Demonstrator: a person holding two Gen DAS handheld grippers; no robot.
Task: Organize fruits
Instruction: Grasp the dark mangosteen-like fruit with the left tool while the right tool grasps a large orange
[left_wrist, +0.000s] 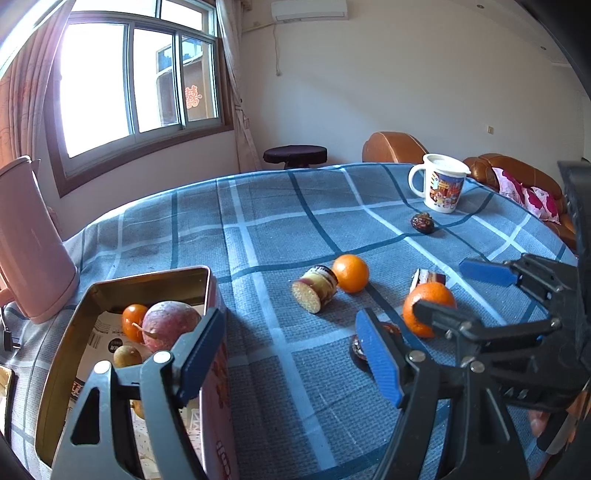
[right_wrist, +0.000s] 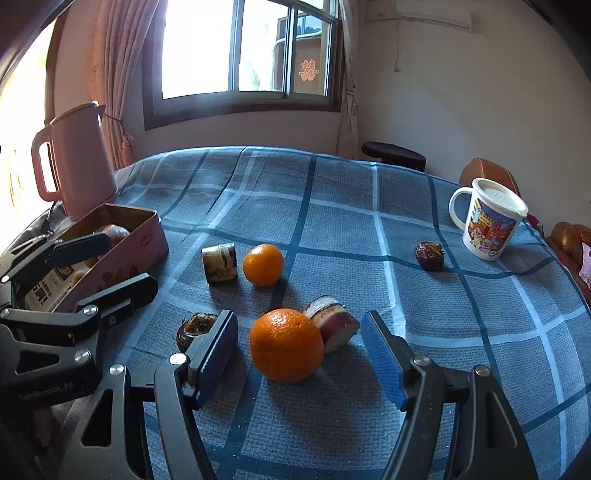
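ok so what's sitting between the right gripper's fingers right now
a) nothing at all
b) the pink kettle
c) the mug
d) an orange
d: in the right wrist view an orange lies on the cloth between the fingers of the right gripper, whose blue pads stand clear of it on both sides.

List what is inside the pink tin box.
The tin box holds a small orange fruit, a reddish round fruit, a small brownish fruit and printed paper. The left gripper hides its near end.
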